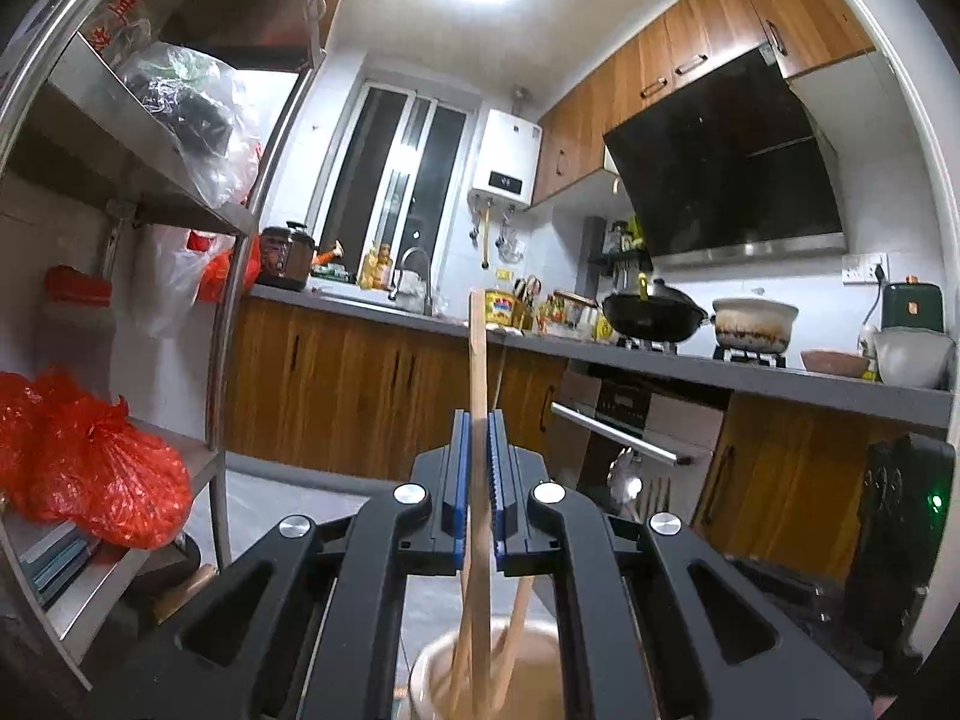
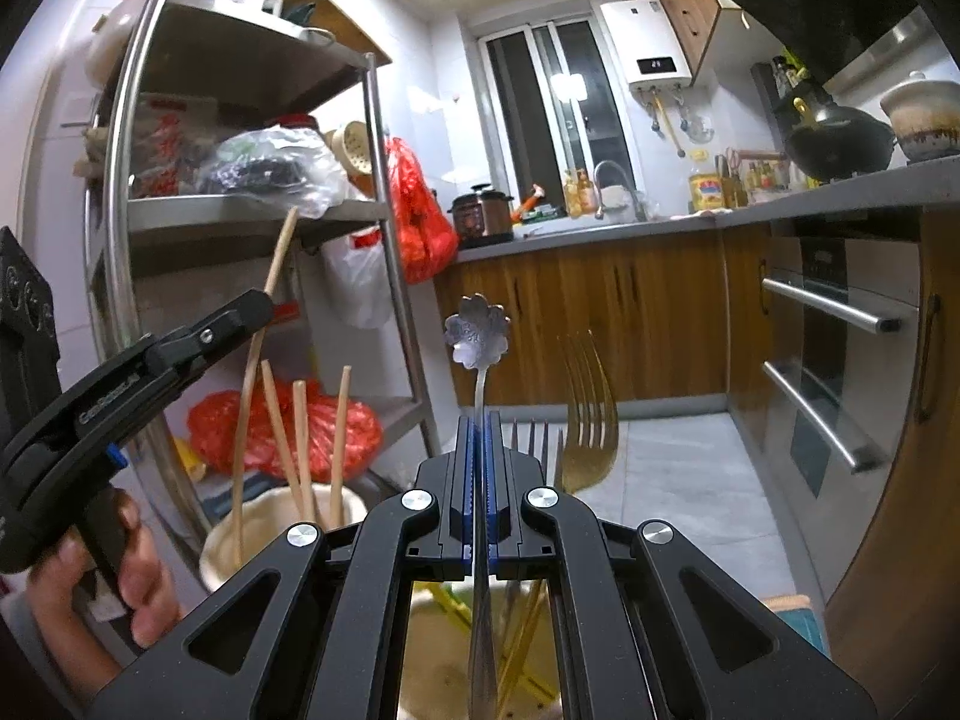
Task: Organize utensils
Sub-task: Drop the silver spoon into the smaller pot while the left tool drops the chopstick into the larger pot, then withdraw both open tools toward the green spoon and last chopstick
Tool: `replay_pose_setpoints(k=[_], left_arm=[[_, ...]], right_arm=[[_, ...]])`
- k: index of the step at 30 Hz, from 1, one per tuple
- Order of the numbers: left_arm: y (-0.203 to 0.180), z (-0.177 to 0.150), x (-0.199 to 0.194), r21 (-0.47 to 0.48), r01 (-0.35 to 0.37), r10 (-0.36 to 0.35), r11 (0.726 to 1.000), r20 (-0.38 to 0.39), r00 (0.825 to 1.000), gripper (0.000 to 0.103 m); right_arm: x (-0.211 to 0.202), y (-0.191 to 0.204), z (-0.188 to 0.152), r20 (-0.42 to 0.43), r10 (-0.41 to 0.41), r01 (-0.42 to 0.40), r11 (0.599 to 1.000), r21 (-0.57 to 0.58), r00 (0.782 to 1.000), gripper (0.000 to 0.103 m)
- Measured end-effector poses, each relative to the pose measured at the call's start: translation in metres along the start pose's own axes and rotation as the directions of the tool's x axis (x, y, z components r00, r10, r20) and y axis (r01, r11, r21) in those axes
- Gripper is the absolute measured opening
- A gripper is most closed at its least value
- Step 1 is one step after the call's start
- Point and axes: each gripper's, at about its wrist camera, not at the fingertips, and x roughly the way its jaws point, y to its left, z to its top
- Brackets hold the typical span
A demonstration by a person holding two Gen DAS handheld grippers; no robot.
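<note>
Wooden chopstick [image 1: 478,372] clamped upright between the blue pads of the left gripper [image 1: 478,438], jaws pressed together on it; its lower end reaches down into a cream cup [image 1: 432,660] below the gripper, where more chopsticks lean. Right wrist view shows the same left gripper [image 2: 264,303] from the side, a hand [image 2: 90,576] on its grip, the long chopstick [image 2: 264,324] sticking out above its tip and running down into the cream cup [image 2: 240,534]; three other chopsticks [image 2: 303,438] stand in that cup, tilted. Right gripper [image 2: 480,438] is closed tight on a silver utensil handle [image 2: 480,384] with a flower-shaped end, held upright; the handle continues down between the gripper arms, lower end not clear. Just right of it a gold fork [image 2: 585,414] and a silver fork [image 2: 531,438] stand tines up, behind the right finger; what holds them is hidden by the gripper. Background: steel shelf rack [image 2: 252,210] with red plastic bags [image 2: 420,216], wood cabinets, grey counter [image 1: 750,375] with black wok [image 1: 654,312] and white pot [image 1: 753,324] on the stove, oven [image 2: 840,360] at right.
</note>
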Motion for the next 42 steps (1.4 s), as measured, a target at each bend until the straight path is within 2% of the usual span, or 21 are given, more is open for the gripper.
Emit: replay_pose_setpoints(k=[9, 15, 20, 22, 26, 29, 30, 31, 33, 35, 36, 37, 39, 42], left_arm=[[-0.020, -0.020, -0.020, 0.117, 0.004, 0.015, 0.993, -0.155, 0.988, 0.006], [-0.019, -0.028, -0.019, 0.115, 0.007, 0.020, 0.993, -0.232, 0.973, 0.006], [-0.019, -0.026, -0.021, 0.112, 0.006, 0.023, 0.994, -0.256, 0.966, 0.006], [-0.020, -0.024, -0.023, 0.117, 0.006, 0.025, 0.993, -0.261, 0.965, 0.008], [-0.023, -0.020, -0.030, 0.127, -0.008, 0.041, 0.992, -0.264, 0.964, 0.034], [-0.027, -0.017, -0.038, 0.139, -0.013, 0.049, 0.990, -0.259, 0.965, 0.034], [-0.029, -0.016, -0.041, 0.145, -0.015, 0.052, 0.989, -0.259, 0.964, 0.036], [-0.030, -0.016, -0.044, 0.149, -0.019, 0.057, 0.989, -0.260, 0.964, 0.039], [-0.032, -0.014, -0.050, 0.148, -0.023, 0.061, 0.989, -0.258, 0.964, 0.054], [-0.033, -0.012, -0.056, 0.149, -0.031, 0.069, 0.988, -0.255, 0.964, 0.061], [-0.034, -0.012, -0.059, 0.149, -0.039, 0.077, 0.988, -0.256, 0.964, 0.069], [-0.035, -0.011, -0.062, 0.147, -0.046, 0.083, 0.988, -0.254, 0.964, 0.074], [-0.035, -0.009, -0.071, 0.139, -0.069, 0.101, 0.988, -0.236, 0.967, 0.092], [-0.033, -0.007, -0.084, 0.122, -0.098, 0.124, 0.988, -0.226, 0.966, 0.097]], right_arm=[[-0.008, -0.002, -0.017, -0.088, -0.005, 0.005, 1.000, -0.005, 0.996, 0.004], [-0.011, 0.004, -0.022, -0.134, -0.020, 0.018, 1.000, -0.012, 0.991, 0.004], [-0.020, 0.004, -0.018, -0.150, -0.039, 0.039, 0.999, -0.001, 0.988, 0.004], [-0.026, 0.003, -0.014, -0.152, -0.046, 0.047, 0.999, 0.006, 0.987, 0.015], [-0.047, 0.003, -0.007, -0.141, -0.063, 0.066, 0.998, 0.016, 0.988, 0.030], [-0.064, 0.002, -0.005, -0.136, -0.079, 0.083, 0.996, 0.018, 0.988, 0.048], [-0.070, 0.000, -0.005, -0.134, -0.085, 0.089, 0.996, 0.023, 0.987, 0.057], [-0.075, -0.001, -0.004, -0.132, -0.087, 0.092, 0.995, 0.032, 0.987, 0.068], [-0.084, -0.005, -0.005, -0.127, -0.089, 0.095, 0.994, 0.049, 0.988, 0.080], [-0.094, -0.008, -0.003, -0.122, -0.094, 0.101, 0.993, 0.059, 0.988, 0.087], [-0.097, -0.008, -0.003, -0.122, -0.098, 0.106, 0.993, 0.060, 0.988, 0.092], [-0.102, -0.009, -0.003, -0.121, -0.104, 0.112, 0.992, 0.062, 0.987, 0.093], [-0.108, -0.010, -0.003, -0.122, -0.108, 0.117, 0.991, 0.065, 0.987, 0.094], [-0.117, -0.011, -0.003, -0.132, -0.123, 0.132, 0.989, 0.068, 0.984, 0.096]])
